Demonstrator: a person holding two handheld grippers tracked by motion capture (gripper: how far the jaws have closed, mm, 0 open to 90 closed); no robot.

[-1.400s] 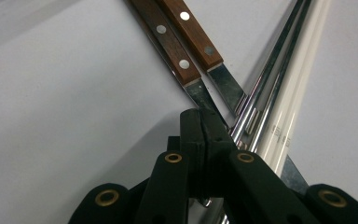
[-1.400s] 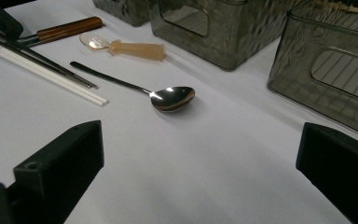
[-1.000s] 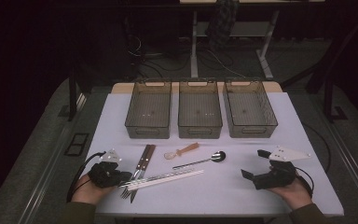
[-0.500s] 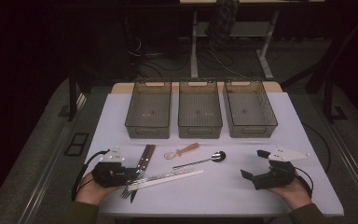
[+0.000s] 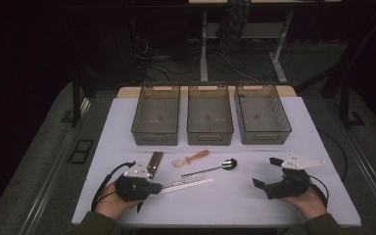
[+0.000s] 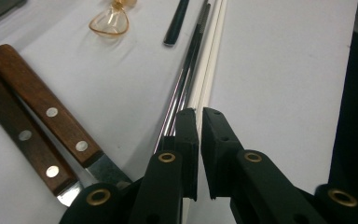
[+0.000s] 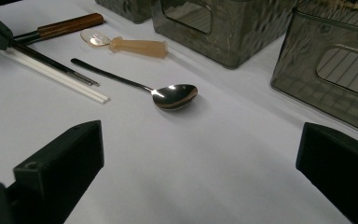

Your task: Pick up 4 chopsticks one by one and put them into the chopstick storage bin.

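Observation:
My left gripper [image 5: 159,187] lies low at the near left, over the near end of a white chopstick [image 5: 188,184] and a dark metal pair beside it. Its jaws have just been closing. In the left gripper view the gripper [image 6: 199,116] shows only a thin slit, and the white chopstick [image 6: 209,60] runs straight into it, seemingly pinched. Two wooden-handled pieces [image 6: 42,107] lie to its left. My right gripper [image 5: 266,172] rests at the near right, open with nothing between its jaws [image 7: 200,140]. A metal spoon [image 7: 175,95] lies ahead of it.
Three smoky plastic bins [image 5: 155,138] [image 5: 210,138] [image 5: 263,138] stand in a row across the back of the white table [image 5: 225,208]. An amber plastic spoon [image 5: 193,158] lies between the bins and the metal spoon [image 5: 215,168]. Cables trail off the floor behind.
My left gripper has slid rightward along the chopsticks, covering more of their near end. The chopsticks' far ends have stayed put. The right hand has not moved.

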